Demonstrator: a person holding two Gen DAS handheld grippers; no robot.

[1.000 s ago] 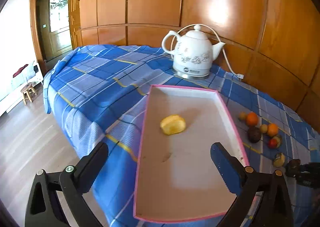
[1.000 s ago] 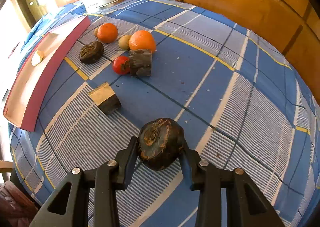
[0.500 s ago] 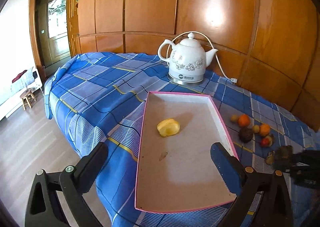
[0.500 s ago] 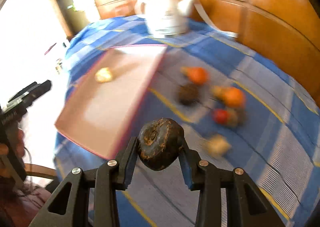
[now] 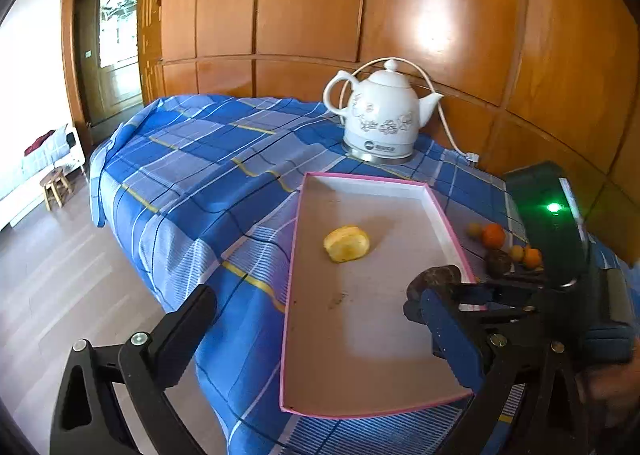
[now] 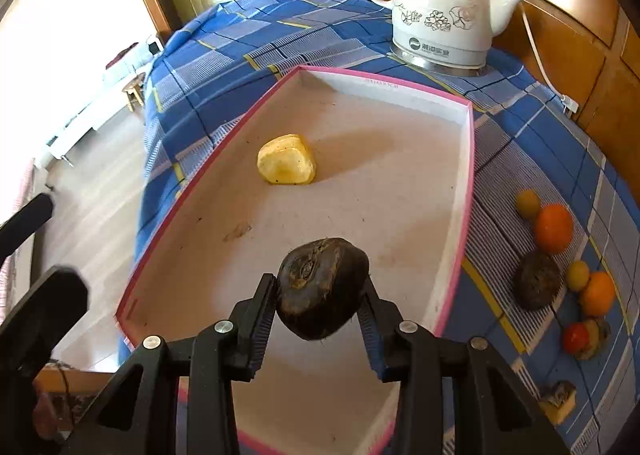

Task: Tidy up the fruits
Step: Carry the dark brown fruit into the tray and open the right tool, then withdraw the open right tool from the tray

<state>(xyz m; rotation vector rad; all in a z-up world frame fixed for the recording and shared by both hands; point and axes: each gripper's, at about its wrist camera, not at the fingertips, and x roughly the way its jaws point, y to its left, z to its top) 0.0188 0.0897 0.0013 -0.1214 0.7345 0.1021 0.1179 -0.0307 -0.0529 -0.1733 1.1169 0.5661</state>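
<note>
Right hand-held gripper (image 6: pixel 322 309), clamped on a dark, rough-skinned fruit (image 6: pixel 323 287), hangs above the near end of a pink-rimmed tray (image 6: pixel 467 191) on a blue plaid bed (image 6: pixel 208 55). Both pads press the fruit's flanks, its puckered stem end facing the camera. Seen from the left wrist, the load sits just inside the tray's right rim.

The left hand-held gripper (image 5: pixel 320 331) waits with its jaws wide apart and nothing between them, aimed at the tray from the near side.

1 yellow fruit (image 6: pixel 286 165) already lies on the tray floor. To the right of the tray, on the bedcover, lie a second dark fruit (image 6: pixel 536 286), 2 orange ones, 2 small yellow ones, a red one and a cut brown piece (image 6: pixel 558 401). A white kettle (image 6: pixel 440 11) stands beyond the tray's far rim.

The held fruit looks firm and fairly light, its coarse skin giving the pads good purchase; the grip across its widest part seems sound. Being round, it would likely roll if dropped from height, so a low release over bare tray floor, clear of the yellow fruit, appears wise.
</note>
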